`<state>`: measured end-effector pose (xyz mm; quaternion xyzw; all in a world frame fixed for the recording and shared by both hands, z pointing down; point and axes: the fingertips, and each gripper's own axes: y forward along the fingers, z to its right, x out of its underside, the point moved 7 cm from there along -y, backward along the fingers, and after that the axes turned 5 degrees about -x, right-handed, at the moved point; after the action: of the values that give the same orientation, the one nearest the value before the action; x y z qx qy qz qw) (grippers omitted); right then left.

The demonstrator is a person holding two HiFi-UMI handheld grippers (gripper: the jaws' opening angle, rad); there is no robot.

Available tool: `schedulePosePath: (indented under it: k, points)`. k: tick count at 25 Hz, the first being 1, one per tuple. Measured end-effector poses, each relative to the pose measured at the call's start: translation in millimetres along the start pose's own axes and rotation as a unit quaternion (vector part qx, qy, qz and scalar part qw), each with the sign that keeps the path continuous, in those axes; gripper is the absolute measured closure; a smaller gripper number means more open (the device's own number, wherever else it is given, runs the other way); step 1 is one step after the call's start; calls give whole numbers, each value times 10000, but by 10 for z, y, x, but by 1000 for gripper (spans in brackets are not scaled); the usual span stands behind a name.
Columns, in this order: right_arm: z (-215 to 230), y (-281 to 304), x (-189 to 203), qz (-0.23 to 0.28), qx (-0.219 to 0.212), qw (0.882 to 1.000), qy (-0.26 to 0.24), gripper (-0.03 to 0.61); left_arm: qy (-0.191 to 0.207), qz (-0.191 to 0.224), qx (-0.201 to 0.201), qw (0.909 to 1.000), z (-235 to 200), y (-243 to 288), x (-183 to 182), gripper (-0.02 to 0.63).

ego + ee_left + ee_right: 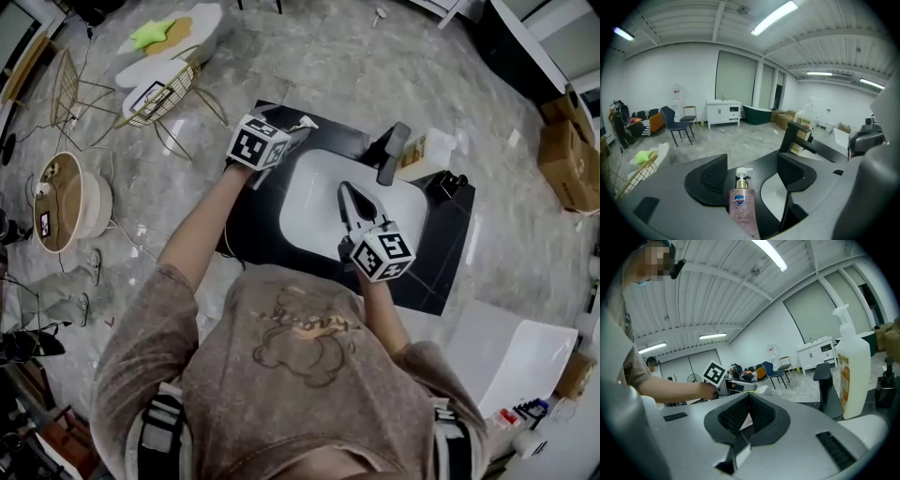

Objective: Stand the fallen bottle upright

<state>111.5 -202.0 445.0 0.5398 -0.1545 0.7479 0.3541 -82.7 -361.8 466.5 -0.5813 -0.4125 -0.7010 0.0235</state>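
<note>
A pink pump bottle (742,208) with a blue label shows in the left gripper view, lengthways in the gap between the jaws, its white pump (743,171) at the far end. I cannot tell whether it lies flat or stands. My left gripper (752,159) is open, and its pads stand clear of the bottle on both sides. In the head view the left gripper (296,132) reaches over the far left corner of the black counter (251,225), with the white pump (306,121) just past its tips. My right gripper (348,191) hangs over the white sink (309,202), shut and empty.
A black faucet (392,153) rises behind the sink. A tall white pump bottle (427,150) and a small black dispenser (450,183) stand right of it. Wire chairs and a round table sit on the floor to the left, cardboard boxes to the far right.
</note>
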Motion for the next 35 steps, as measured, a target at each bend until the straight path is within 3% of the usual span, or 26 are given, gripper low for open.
schedulePosePath:
  k: [14,26,35]
  points:
    - [226,137,43,-125,284,9992,238,580,142,-1050,379,9936,-186,924,339,285]
    - [409,164,88,-271,464,9978,395,580,551,-1988,571,9768,-220,1520,569,300]
    - [485,143,129,-325,549,9969,450,580,840,-2255,419,9697,-240,1692,675,342]
